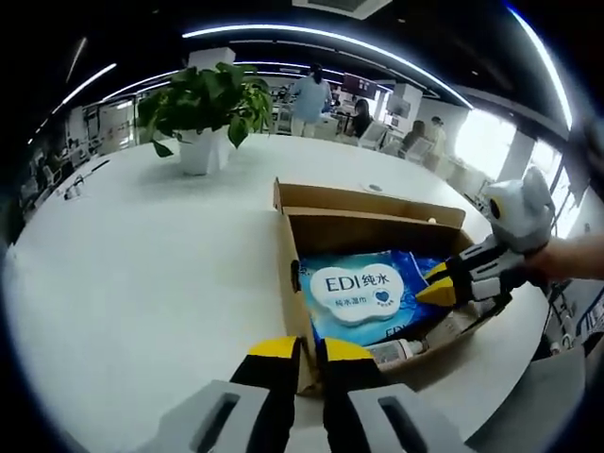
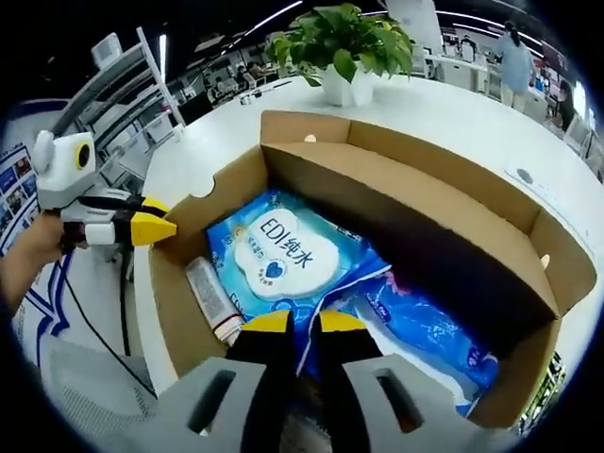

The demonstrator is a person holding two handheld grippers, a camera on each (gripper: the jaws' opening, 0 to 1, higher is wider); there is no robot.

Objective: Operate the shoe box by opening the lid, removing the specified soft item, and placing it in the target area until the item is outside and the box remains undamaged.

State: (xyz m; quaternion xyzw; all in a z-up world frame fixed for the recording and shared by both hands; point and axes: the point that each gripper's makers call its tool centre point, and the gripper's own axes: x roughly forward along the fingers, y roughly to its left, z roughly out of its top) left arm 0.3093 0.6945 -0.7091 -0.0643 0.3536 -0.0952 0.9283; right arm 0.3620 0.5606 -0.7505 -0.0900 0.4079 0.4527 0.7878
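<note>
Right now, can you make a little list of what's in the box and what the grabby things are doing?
box: cardboard shoe box, lid open
inside: blue wet-wipes pack, a second blue pack, a small tube
left gripper: jaws together at the box's near wall
right gripper: jaws together over the packs
nearby: potted plant on white table

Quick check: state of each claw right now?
Left claw: shut on the shoe box wall.
Right claw: shut, over the blue wipes pack; a grip cannot be told.

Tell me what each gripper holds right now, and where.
Left gripper is shut on the near wall of the shoe box. Right gripper is shut low inside the box over the blue wipes pack; grip unclear.
</note>
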